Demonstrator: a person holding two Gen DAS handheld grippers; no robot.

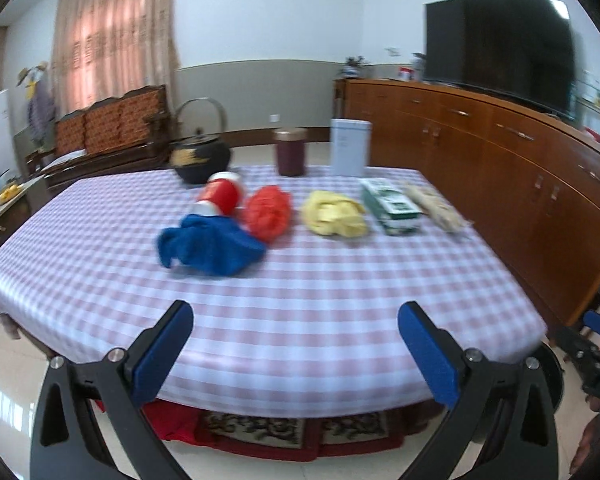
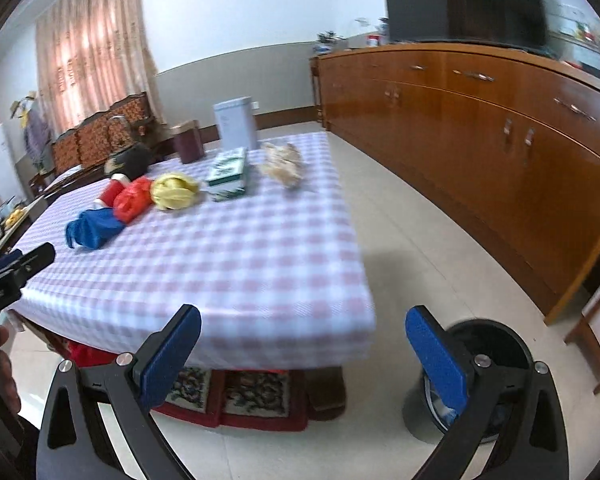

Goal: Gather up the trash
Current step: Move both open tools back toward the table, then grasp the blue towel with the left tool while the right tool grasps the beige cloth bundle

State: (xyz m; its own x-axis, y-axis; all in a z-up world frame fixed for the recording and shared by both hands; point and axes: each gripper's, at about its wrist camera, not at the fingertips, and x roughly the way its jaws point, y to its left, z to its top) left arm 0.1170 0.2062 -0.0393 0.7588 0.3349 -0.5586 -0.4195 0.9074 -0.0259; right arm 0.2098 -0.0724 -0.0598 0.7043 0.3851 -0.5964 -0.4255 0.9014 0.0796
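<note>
Both tools hang at the near edge of the table (image 1: 100,264), short of everything on it, so the task looks to be at its opening approach, with nothing picked up. The left gripper (image 1: 296,354) has its blue pads spread wide and empty, and the right gripper (image 2: 304,356) is likewise wide apart and holding nothing. The trash lies in a loose row across the middle of the checked cloth: a blue crumpled bag (image 1: 208,246), a red crumpled bag (image 1: 268,212) just beside it, a yellow crumpled bag (image 1: 334,214), a green and white box (image 1: 392,206) and a pale wrapper (image 1: 436,208) towards the right. A red can (image 1: 220,196) on its side touches the blue bag. On the floor by the table's right corner stands a round bin (image 2: 488,344), close under the right tool. The next move probably calls for reaching forward over the cloth to the nearest piece and closing the pads around its bunched top, since thin crumpled film may slip or spring back
</note>
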